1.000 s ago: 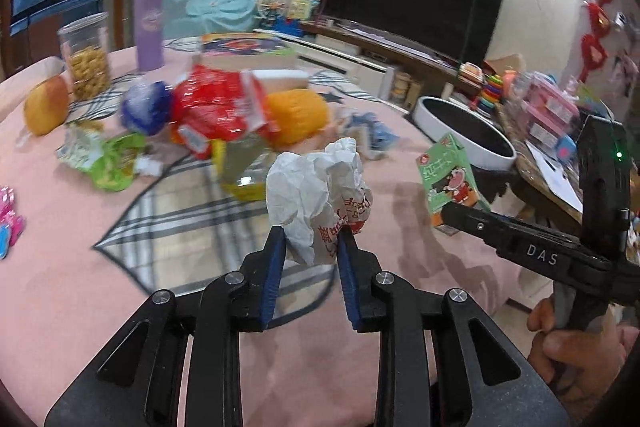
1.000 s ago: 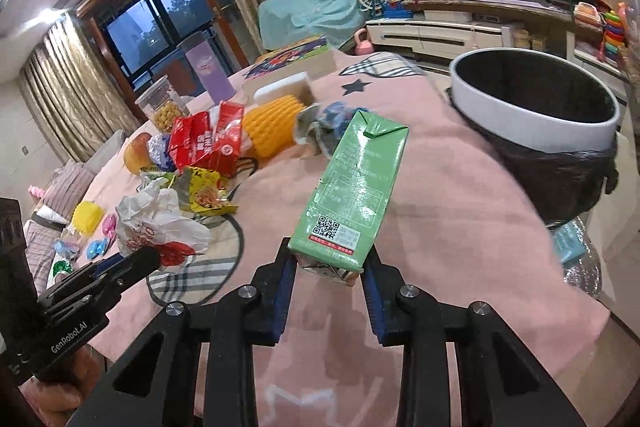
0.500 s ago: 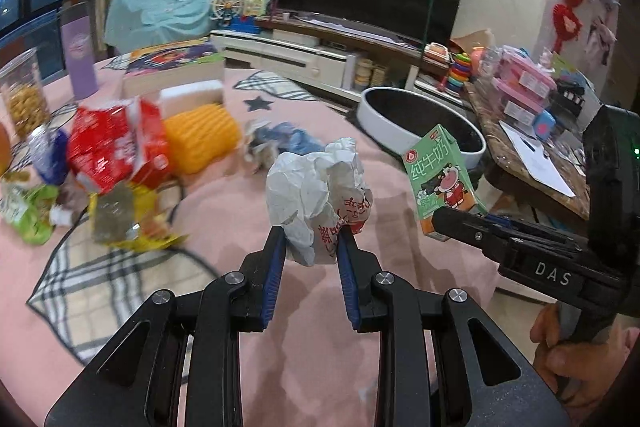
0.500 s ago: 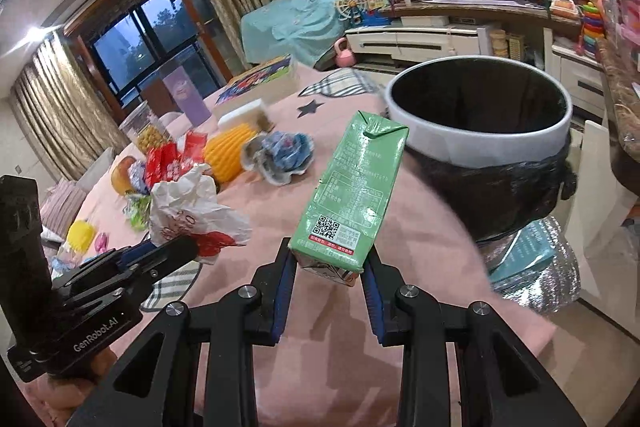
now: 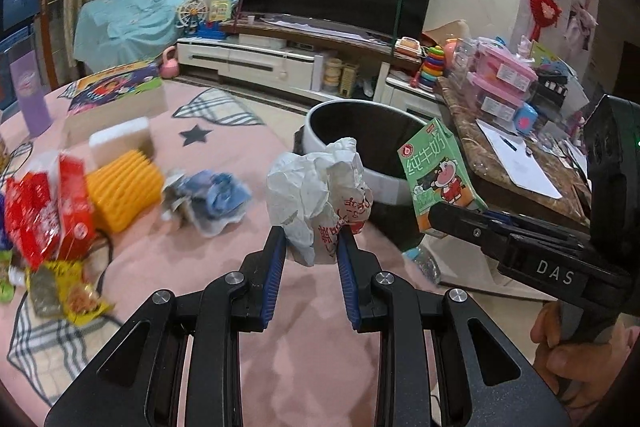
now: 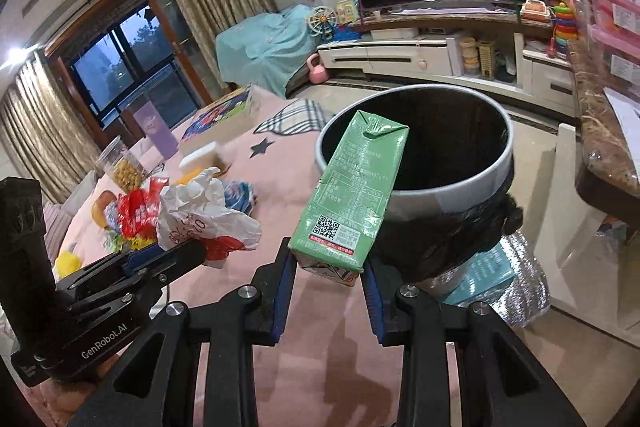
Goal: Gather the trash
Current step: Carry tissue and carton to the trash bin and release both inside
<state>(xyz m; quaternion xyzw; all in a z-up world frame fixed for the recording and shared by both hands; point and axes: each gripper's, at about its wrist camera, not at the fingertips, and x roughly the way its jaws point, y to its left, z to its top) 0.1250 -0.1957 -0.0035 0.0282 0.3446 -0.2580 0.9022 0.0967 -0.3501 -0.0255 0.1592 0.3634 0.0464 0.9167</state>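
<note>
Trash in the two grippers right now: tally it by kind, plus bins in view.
Crumpled white wrapper, in left gripper: 1
Green milk carton, in right gripper: 1
Trash bin with black liner: 1
Total: 3

The milk carton (image 6: 351,195) hides part of the bin's rim (image 6: 472,183); table snack wrappers (image 5: 48,203) are blurred, print unreadable.

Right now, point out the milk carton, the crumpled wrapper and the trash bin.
milk carton (image 6: 352,187): right wrist view, middle of its green printed side.
crumpled wrapper (image 5: 316,187): left wrist view, middle of the white crumpled paper.
trash bin (image 6: 452,193): right wrist view, near side of its white rim.
</note>
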